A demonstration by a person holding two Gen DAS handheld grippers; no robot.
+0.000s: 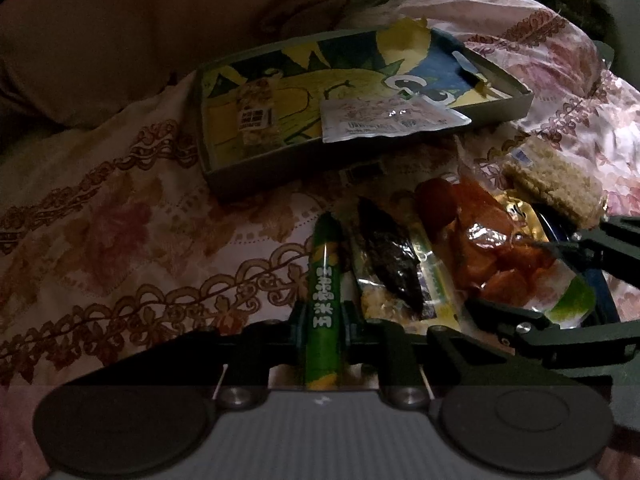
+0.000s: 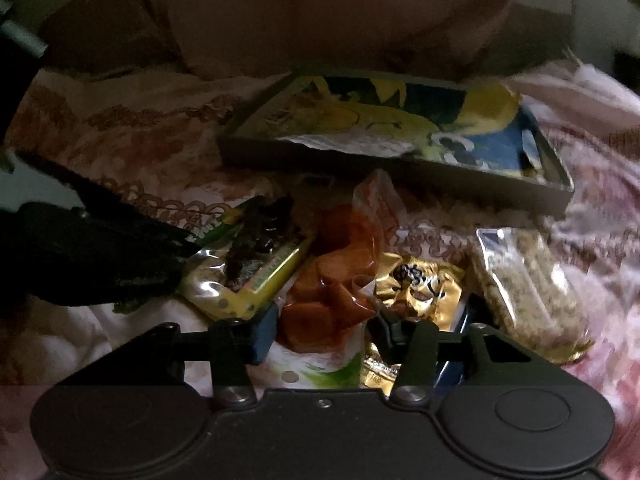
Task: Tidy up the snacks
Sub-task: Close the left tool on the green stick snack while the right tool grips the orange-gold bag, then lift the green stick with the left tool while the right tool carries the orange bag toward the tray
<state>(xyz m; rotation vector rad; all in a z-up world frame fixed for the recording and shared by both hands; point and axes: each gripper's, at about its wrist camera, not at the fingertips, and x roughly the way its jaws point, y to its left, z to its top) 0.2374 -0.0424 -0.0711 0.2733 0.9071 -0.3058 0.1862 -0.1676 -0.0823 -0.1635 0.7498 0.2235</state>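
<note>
Green stick [image 1: 325, 300], stiff and light, is sitting clenched in my left fingers [image 1: 325, 322] over the bed [image 1: 120, 220]; right fingers [image 2: 326, 334] are straddling the slippery orange pouch [image 2: 332, 300], unpinched.

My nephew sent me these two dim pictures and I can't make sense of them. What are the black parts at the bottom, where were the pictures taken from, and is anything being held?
There is no robot. A person holds a two-finger gripper in each hand, and a camera on each looks forward along its fingers.

The left gripper is shut on a green snack stick. The right gripper straddles an orange snack bag; whether it presses is unclear.

On the floral bedcover lie a dark seaweed pack, a gold packet and a grain bar. Behind them sits a shallow box holding a silvery sachet.
</note>
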